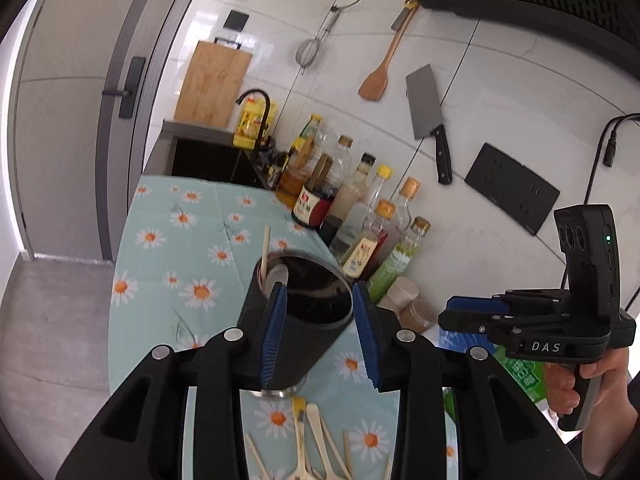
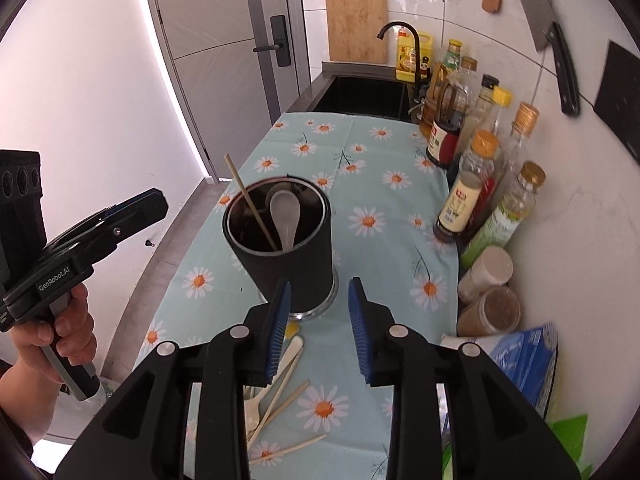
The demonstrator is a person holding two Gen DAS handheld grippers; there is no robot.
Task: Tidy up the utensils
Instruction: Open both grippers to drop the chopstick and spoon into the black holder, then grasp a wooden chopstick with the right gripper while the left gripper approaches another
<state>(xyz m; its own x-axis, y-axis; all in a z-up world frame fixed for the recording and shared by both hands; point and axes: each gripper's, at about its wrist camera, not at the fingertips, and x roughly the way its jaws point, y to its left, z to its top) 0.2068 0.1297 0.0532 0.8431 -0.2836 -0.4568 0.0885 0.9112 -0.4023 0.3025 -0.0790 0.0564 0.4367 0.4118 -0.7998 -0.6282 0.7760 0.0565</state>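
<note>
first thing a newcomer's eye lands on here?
The black utensil holder mid-counter on the daisy tablecloth, with a white spoon and one chopstick already in it. Loose wooden utensils lie on the cloth in front of it, below the open right hand-held gripper. On the wall, a cleaver hangs above the sauce bottles.

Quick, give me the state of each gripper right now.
Left gripper: open, holding nothing; black utensil holder sits beyond it.
Right gripper: open, holding nothing.
</note>
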